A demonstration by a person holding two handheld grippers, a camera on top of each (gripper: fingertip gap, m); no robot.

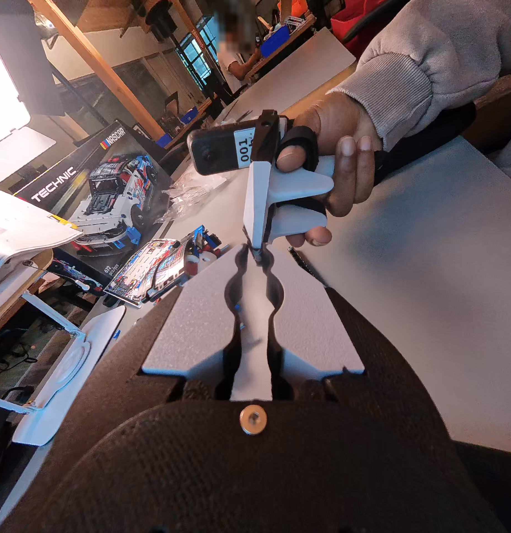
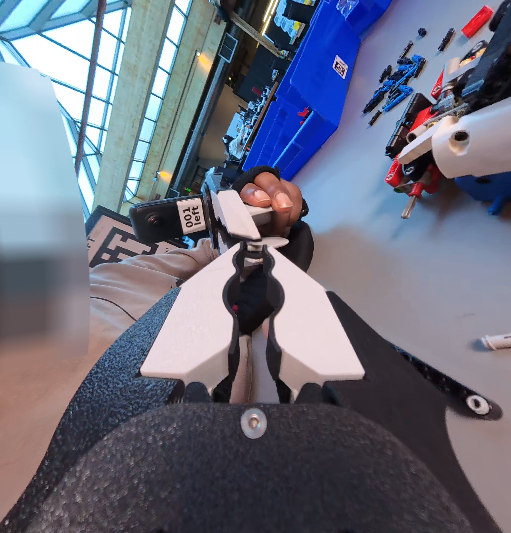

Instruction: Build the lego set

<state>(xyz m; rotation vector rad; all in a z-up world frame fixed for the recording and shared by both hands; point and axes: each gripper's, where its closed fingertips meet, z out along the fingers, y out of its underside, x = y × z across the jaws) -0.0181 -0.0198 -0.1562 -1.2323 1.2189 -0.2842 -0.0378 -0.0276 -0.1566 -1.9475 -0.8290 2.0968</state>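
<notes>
Here, left white two-finger tool (image 1: pixel 255 253) and right white two-finger tool (image 2: pixel 252 251) meet tip to tip, both pinching small grey metallic lego piece (image 2: pixel 252 248) above grey desk (image 1: pixel 421 259). Labelled black lego box (image 1: pixel 104 196) far left; writing left unquoted.

Your left tool (image 1: pixel 255 253) shows matt white plastic fingers (image 1: pixel 196 314) with a fine grainy texture, set on a ribbed dark brown printed-plastic body (image 1: pixel 248 476) fixed by a shiny metal washer and screw (image 1: pixel 253 418). Your right tool (image 2: pixel 254 249) carries the same white plastic fingers (image 2: pixel 190 326) on a rough, speckled black body (image 2: pixel 248 476). Your grey ribbed-cuff fleece sleeve (image 1: pixel 421 72) looks soft and brushed. The pale grey worktop (image 1: pixel 421 274) is smooth and matt. The glossy printed cardboard lego box (image 1: pixel 98 196) catches glare beside crinkled clear plastic bags (image 1: pixel 190 190). The blue plastic bins (image 2: pixel 306 95) shine smoothly. Wooden beams (image 1: pixel 98 66) look bare.
</notes>
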